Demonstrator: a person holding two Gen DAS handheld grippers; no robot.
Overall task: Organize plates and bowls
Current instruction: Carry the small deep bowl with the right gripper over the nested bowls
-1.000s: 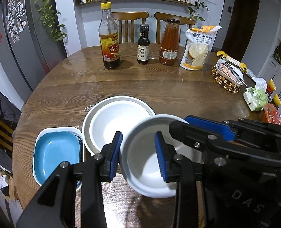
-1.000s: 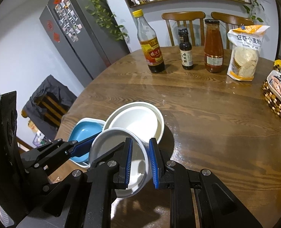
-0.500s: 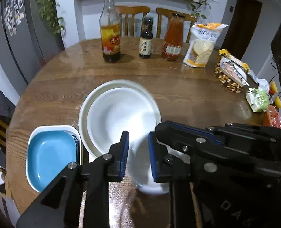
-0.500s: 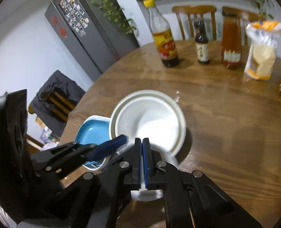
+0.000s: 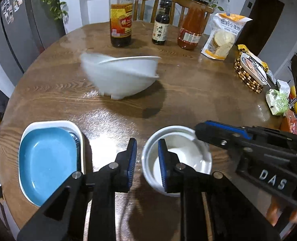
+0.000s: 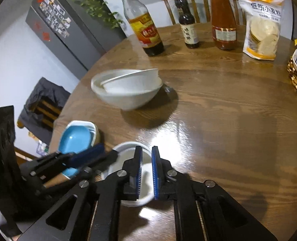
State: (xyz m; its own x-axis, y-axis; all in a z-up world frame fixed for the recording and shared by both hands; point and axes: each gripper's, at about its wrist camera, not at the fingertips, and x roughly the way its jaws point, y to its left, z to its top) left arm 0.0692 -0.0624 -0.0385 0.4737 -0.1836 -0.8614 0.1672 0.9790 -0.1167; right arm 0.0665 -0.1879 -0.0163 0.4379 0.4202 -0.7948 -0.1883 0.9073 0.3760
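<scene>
A small white bowl sits low over the wooden table, near its front edge. My left gripper straddles the bowl's left rim, one finger inside and one outside, shut on it. My right gripper is shut on the opposite rim, and it enters the left wrist view from the right. Two larger nested white bowls stand mid-table, tilted and blurred. In the right wrist view these nested bowls lie beyond the small bowl.
A blue plate lies in a white dish at the near left edge. Three bottles and a snack bag line the far side. A beaded basket and wrapped food sit at the right.
Both grippers narrowed onto the small bowl's rim and came down toward the near edge with it. The nested bowls now sit farther off, tilted and blurred.
</scene>
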